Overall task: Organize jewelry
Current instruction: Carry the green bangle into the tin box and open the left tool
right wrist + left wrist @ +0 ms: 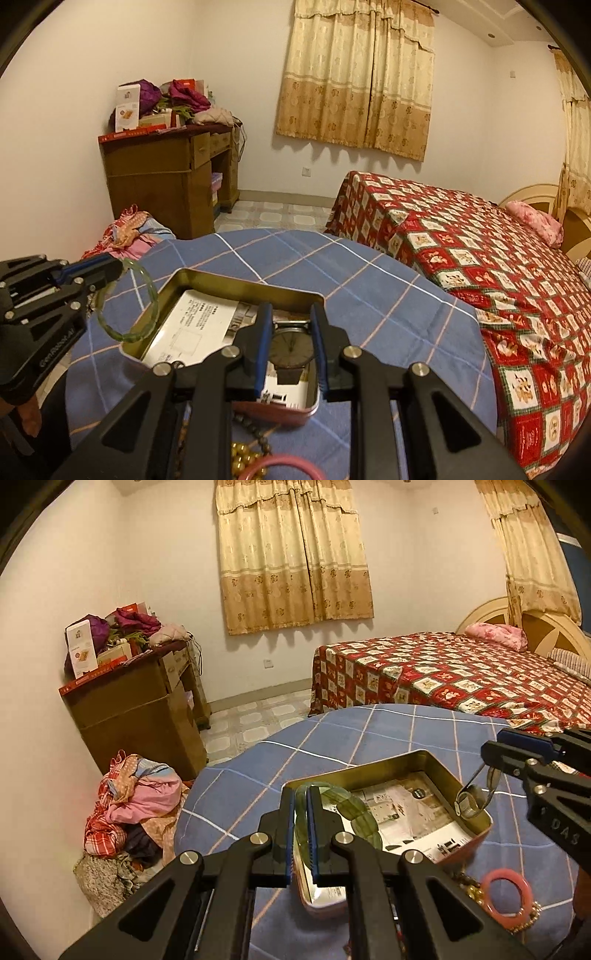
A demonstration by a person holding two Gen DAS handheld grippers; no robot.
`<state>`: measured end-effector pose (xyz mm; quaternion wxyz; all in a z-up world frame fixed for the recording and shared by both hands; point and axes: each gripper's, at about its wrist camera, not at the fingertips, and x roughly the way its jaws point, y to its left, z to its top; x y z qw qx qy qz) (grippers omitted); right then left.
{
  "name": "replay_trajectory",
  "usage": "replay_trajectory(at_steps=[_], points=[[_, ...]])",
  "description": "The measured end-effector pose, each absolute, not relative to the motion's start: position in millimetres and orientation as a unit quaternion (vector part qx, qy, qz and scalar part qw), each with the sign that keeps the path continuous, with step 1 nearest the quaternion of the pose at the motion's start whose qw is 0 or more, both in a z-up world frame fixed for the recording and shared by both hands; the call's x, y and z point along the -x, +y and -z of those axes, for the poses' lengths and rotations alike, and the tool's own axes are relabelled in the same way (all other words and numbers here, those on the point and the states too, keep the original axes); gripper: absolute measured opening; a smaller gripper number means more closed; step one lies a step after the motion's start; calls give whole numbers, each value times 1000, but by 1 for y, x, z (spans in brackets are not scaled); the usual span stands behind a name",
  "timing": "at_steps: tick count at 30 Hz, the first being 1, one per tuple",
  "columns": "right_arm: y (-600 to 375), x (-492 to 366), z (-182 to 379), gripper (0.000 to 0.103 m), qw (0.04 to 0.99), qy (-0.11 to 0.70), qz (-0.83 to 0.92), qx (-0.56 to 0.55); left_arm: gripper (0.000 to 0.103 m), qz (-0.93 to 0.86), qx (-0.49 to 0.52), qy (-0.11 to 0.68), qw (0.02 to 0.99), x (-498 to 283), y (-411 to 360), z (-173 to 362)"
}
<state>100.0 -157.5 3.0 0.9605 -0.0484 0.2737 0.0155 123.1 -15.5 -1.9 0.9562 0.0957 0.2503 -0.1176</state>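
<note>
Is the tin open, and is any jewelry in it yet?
Open: no lid on the tin, and only printed paper shows on its floor. The watch and green bangle are in the grippers above it.

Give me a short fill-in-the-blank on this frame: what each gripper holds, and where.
1. The left gripper is shut on a green ____.
2. The right gripper holds a ____ by its round case.
3. Both grippers hang above an open metal ____ lined with printed paper.
4. A pink ring lies on the ____ plaid cloth beside the tin.

Missing words: bangle; wristwatch; tin; blue
</note>
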Motion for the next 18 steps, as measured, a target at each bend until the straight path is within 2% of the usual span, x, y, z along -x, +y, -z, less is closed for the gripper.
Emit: replay_trajectory(at_steps=[18], points=[[-149,-146,29,23,947,314,-12,70,6,105,-126,285,944,-169,-37,32]])
